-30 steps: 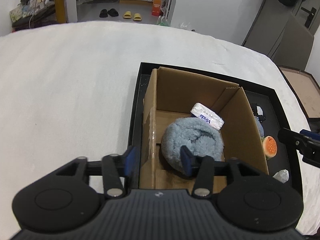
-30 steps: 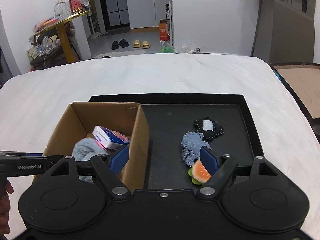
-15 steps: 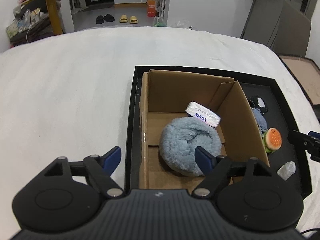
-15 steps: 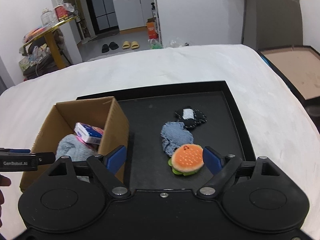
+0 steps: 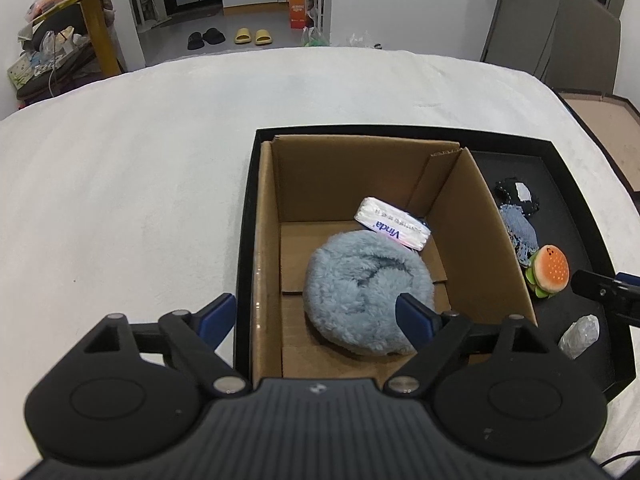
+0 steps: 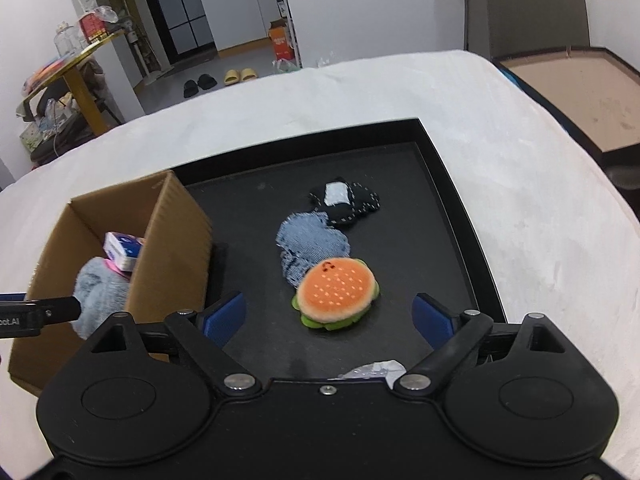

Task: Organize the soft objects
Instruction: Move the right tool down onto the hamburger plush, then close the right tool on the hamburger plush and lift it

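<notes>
The left gripper (image 5: 316,316), jaws just widened and empty, straddles the cardboard box (image 5: 492,240) wall above a fluffy blue pad (image 5: 360,280) and tissue pack (image 5: 392,229). The right gripper (image 6: 328,314), also just widened, brackets the plush burger (image 6: 336,290). Beyond lie denim patches (image 6: 310,246) on the black tray (image 6: 452,184); crinkled plastic (image 6: 374,369) is half hidden.

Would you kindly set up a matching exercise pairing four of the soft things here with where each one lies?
Things:
1. fluffy grey-blue round cushion
2. orange burger plush toy
3. white tissue pack
4. black stitched fabric pouch

Places:
A. tray floor, farthest back
B. leaning in the cardboard box's back corner
C. box floor, near side
D. tray floor, nearest the right tongs

Pairs: 1-C, 2-D, 3-B, 4-A
</notes>
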